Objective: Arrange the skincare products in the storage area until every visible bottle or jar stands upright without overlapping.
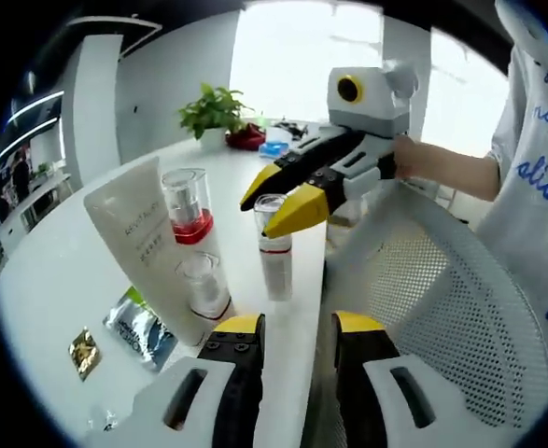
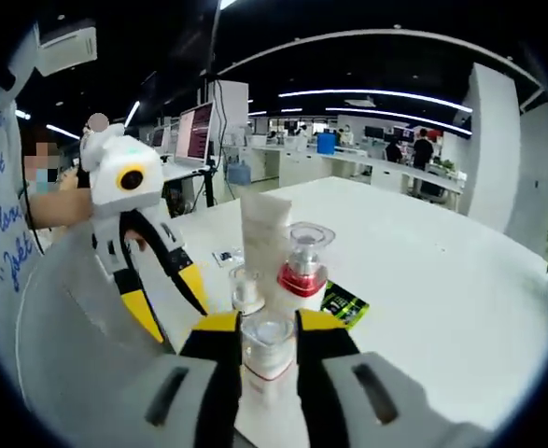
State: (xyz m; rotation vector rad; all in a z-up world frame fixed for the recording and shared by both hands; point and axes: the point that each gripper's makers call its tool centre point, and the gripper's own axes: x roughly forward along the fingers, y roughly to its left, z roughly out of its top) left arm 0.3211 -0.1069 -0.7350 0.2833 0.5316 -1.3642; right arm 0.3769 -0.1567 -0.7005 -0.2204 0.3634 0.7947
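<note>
Tube (image 1: 143, 245) print: too blurred to read.
Small bottle (image 2: 267, 359): lower body hidden between the right gripper (image 2: 264, 329) jaws.
Foil sachets (image 1: 139, 327): labels unreadable.
Shirt (image 1: 544, 177) lettering: cut off at the edge.

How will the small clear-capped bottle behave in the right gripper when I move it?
The small bottle is narrow and tall, so it probably tips easily if set down crooked. Its clear cap looks smooth and may slip between the right gripper's jaws. The red-collared pump bottle and white tube stand close, so a swing could knock them.
</note>
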